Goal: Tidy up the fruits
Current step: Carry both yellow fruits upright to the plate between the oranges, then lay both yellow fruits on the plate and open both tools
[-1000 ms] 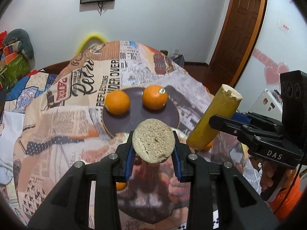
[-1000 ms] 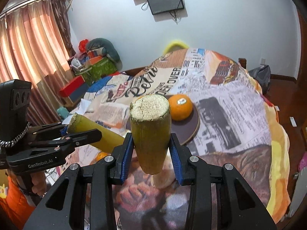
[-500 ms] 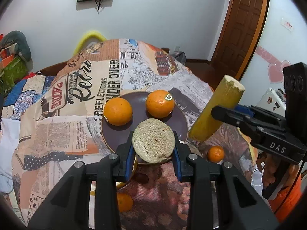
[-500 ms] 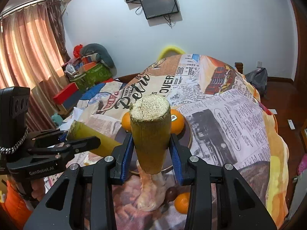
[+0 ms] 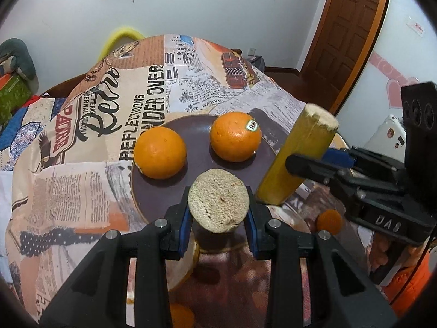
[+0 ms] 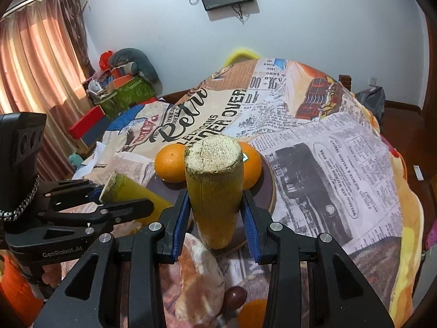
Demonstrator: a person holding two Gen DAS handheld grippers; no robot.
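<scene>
My left gripper is shut on a short piece of sugarcane, whose pale fibrous cut end faces the camera, just above the near rim of a dark round plate. Two oranges sit on that plate. My right gripper is shut on a second yellow-green sugarcane piece, held upright in front of the same oranges. In the left wrist view the right gripper holds its cane tilted beside the plate's right edge.
A small tangerine lies right of the plate on the newspaper-print cloth. Below the right gripper lie a peeled pale citrus segment, a dark round fruit and another orange. A person's hand grips each handle.
Both grippers have come forward and down toward the plate, which now looks larger and closer. Each still holds its sugarcane piece the same way.
</scene>
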